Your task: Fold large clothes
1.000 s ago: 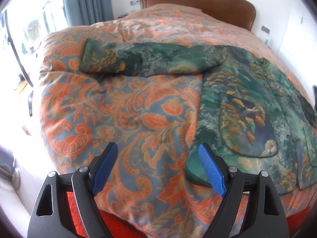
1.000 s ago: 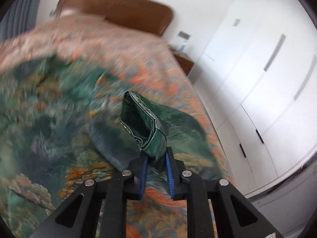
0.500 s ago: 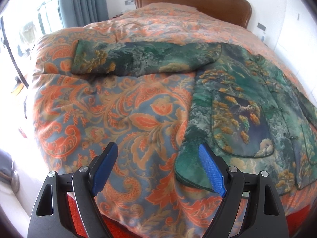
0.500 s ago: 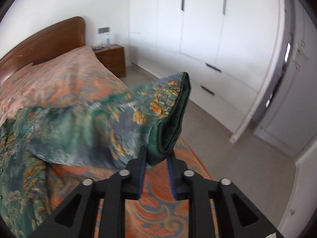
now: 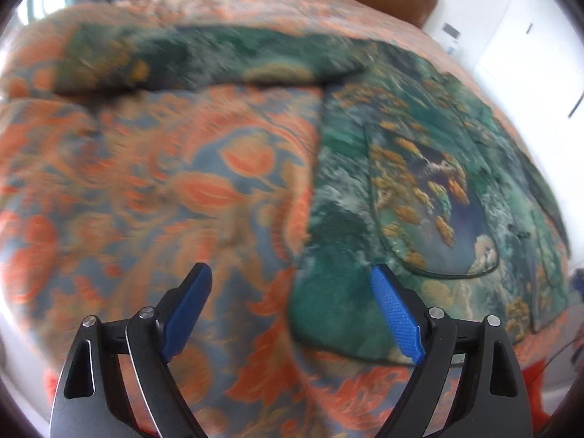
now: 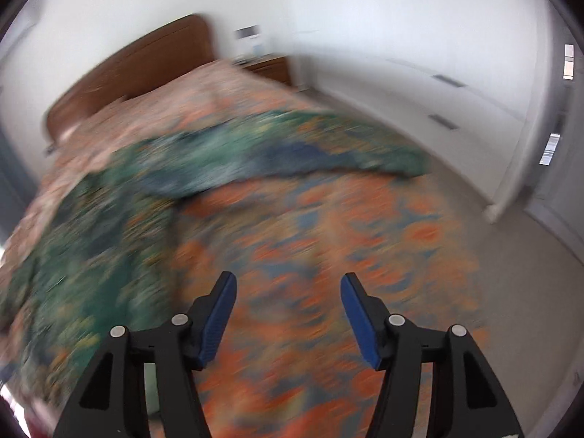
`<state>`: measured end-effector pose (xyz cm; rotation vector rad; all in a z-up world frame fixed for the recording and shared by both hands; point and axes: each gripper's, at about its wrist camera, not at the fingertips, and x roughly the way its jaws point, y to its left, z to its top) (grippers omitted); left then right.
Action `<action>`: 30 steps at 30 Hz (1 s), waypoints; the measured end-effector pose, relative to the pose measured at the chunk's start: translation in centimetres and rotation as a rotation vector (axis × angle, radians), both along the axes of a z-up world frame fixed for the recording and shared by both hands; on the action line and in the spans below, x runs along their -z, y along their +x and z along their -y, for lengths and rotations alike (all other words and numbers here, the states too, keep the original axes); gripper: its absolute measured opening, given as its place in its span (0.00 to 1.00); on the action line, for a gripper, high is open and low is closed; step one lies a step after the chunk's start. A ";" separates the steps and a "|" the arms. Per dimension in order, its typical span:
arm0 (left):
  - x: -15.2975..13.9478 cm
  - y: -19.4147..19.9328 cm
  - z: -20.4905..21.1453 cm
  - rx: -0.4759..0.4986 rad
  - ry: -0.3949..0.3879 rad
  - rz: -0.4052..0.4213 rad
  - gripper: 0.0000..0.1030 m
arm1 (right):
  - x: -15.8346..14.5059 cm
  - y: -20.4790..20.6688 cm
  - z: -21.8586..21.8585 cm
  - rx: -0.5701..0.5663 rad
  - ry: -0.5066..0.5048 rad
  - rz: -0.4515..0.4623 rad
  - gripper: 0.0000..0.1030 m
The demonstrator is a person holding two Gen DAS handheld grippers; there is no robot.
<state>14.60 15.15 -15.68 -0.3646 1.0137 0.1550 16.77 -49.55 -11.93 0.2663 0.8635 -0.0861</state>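
A green patterned jacket lies spread front-up on the bed, one sleeve stretched out to the left. My left gripper is open and empty, just above the jacket's lower left hem corner. In the right wrist view the jacket lies at the left, and its other sleeve lies stretched out to the right across the bedspread. My right gripper is open and empty above bare bedspread, apart from the sleeve. Both views are blurred by motion.
The bed has an orange and blue floral bedspread and a brown wooden headboard. White wardrobe doors and grey floor are to the right of the bed. A wooden nightstand stands beside the headboard.
My right gripper opened and let go of the sleeve cuff, which now lies stretched out on the bed; the gripper has drawn back. My left gripper moved closer to the hem corner.
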 end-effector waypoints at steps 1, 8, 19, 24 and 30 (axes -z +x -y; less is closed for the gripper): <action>0.4 0.3 0.0 0.014 -0.030 -0.002 0.87 | 0.5 0.1 -1.2 -0.050 0.016 -0.012 0.60; 2.4 1.9 0.0 0.072 -0.121 -0.036 0.89 | 4.1 1.3 -6.6 -0.273 0.017 -0.108 0.60; 1.2 1.8 2.0 0.141 -0.096 -0.044 0.10 | 4.1 0.7 -9.8 -0.381 -0.003 -0.178 0.15; -0.8 0.4 2.1 0.183 -0.074 -0.016 0.09 | 2.0 0.1 -10.5 -0.395 -0.049 -0.170 0.12; -1.1 -1.8 2.2 0.217 -0.072 -0.022 0.09 | 0.7 -0.2 -9.1 -0.398 -0.042 -0.192 0.12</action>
